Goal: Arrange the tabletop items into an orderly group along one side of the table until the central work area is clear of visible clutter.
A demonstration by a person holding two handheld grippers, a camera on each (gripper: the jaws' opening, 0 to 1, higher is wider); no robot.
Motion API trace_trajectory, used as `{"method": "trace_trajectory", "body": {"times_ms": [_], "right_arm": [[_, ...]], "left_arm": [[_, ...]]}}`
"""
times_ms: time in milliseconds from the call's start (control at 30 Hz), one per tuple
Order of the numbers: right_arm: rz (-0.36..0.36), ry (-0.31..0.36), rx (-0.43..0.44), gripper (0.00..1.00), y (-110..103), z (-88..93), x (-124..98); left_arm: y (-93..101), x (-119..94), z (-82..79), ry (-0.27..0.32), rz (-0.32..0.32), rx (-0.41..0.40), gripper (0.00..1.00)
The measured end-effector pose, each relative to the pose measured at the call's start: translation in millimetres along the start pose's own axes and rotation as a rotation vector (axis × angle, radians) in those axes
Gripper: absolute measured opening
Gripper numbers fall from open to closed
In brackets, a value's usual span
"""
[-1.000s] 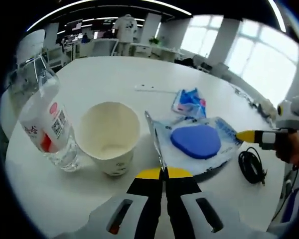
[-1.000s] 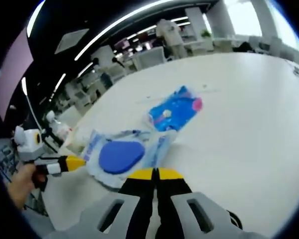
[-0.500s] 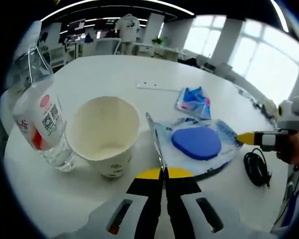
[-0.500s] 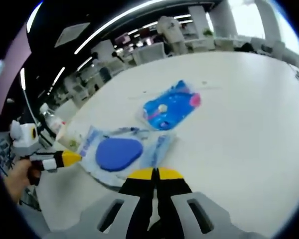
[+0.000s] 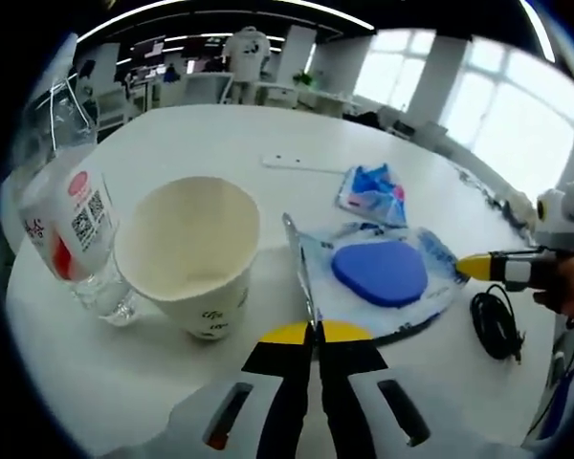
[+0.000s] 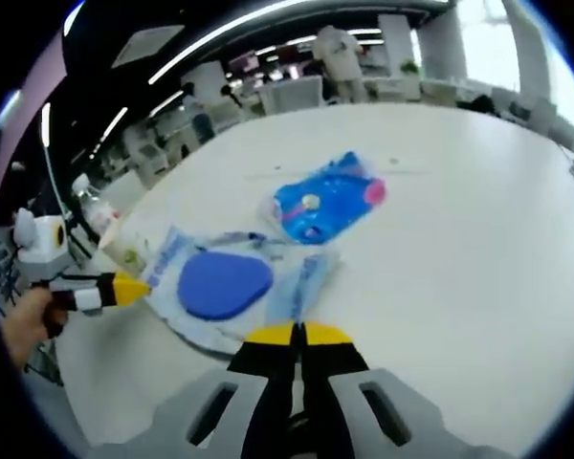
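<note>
Left gripper [image 5: 315, 331] fingers clenching the clear packet [image 5: 378, 279] edge beside paper cup [image 5: 189, 253] on desk [image 5: 220, 143]; right gripper [image 6: 292, 334] fingers clenched, grasp unclear.

Counter [image 5: 201, 143]: plain white. Paper cup [image 5: 189, 251]: cream inside and out, small dark print low on its wall. Water bottle [image 5: 69, 225]: clear plastic, white label with a red patch and a black square code. Clear pouch [image 5: 383, 277]: transparent with blue printed edges, a solid blue oval pad inside. Small packet [image 5: 371, 191]: blue and white pattern with a pink spot. Cable [image 5: 496, 325]: black. Left gripper [image 5: 316, 330] and right gripper [image 6: 292, 333]: black with yellow tips, on grey bodies.
</note>
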State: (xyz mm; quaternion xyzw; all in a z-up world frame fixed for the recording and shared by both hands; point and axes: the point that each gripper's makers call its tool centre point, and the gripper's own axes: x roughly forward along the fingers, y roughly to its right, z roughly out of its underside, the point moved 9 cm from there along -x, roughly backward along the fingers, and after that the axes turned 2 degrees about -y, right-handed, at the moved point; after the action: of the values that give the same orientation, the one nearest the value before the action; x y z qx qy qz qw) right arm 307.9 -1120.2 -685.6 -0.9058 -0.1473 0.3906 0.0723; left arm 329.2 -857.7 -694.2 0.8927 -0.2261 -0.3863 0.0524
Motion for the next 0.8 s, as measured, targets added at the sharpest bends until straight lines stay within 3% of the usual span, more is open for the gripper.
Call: {"method": "trace_trajectory", "body": {"times_ms": [567, 800], "right_arm": [[0.006, -0.043, -0.075, 0.02, 1.9, 0.4, 6.0], [0.011, 0.006, -0.036, 0.11, 7.9, -6.0, -0.7]], "left_arm": [[-2.9, 3.1, 6.4, -0.003, -0.030, 0.000, 0.07], [-2.8, -2.8, 7.3, -0.004, -0.055, 0.020, 0.14]]}}
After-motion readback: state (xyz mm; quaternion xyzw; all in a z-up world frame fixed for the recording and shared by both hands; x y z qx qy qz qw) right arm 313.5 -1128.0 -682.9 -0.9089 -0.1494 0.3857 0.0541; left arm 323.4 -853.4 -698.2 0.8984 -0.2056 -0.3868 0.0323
